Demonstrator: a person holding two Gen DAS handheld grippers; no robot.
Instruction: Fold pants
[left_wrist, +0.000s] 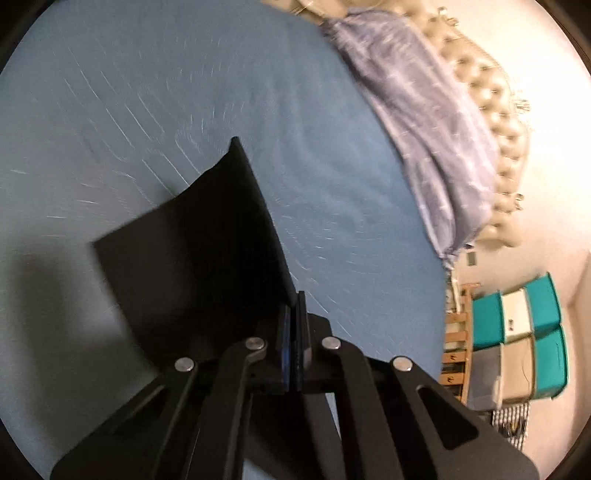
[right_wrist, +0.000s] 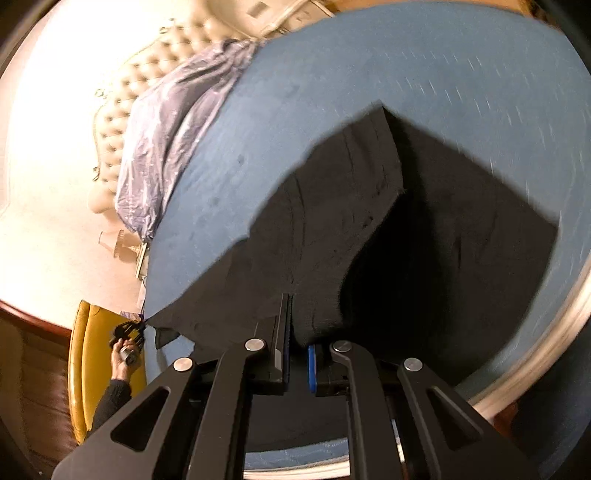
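Black pants (right_wrist: 332, 229) hang lifted above a blue bed (left_wrist: 184, 92). Left gripper (left_wrist: 294, 314), tilted down, has its jaws closed on one edge. Right gripper (right_wrist: 297, 332) pinches a thick fold, pointing over the mattress.

Both wrist views look down closely, sharing the blue bed (left_wrist: 184, 92).

No readable text, labels, brands, numbers — either view — frames motion-blurred
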